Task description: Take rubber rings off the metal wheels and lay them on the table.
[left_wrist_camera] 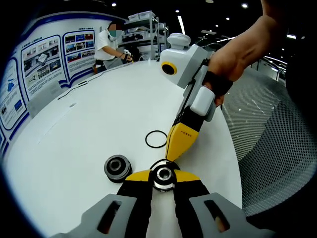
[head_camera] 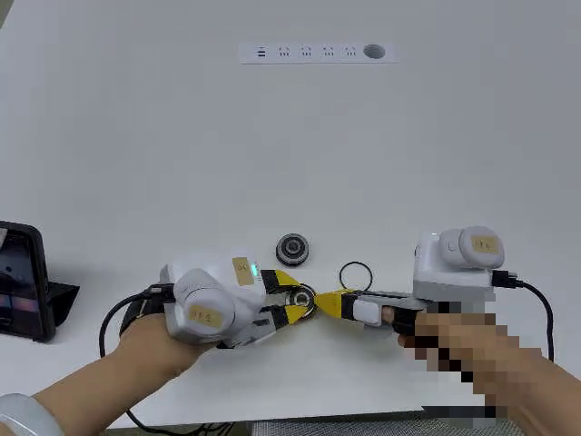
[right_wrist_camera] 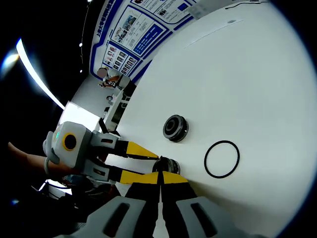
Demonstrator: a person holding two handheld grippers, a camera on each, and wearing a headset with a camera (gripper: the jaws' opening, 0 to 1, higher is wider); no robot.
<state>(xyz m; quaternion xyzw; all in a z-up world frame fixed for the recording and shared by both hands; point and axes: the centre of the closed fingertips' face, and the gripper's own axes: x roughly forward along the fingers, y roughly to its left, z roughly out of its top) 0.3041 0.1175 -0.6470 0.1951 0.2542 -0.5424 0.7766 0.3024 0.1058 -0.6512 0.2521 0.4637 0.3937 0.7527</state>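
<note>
One metal wheel [head_camera: 302, 300] is pinched between my left gripper's [head_camera: 292, 302] jaws. My right gripper [right_wrist_camera: 161, 176], jaws pressed together, meets that wheel's rim head-on from the opposite side; whether it nips rubber I cannot tell. With a freed ring [head_camera: 356, 275] and second wheel [head_camera: 293, 248] lying on the table [head_camera: 272, 136] just beyond the held wheel, I'd peel straight back along the right gripper's axis.

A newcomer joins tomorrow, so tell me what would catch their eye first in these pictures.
Two yellow-tipped grippers meet near the front edge of the table: the left gripper clamps a metal wheel while the closed tips of the right gripper touch it. Just beyond lie a loose black rubber ring and a second wheel, apart from each other.
</note>
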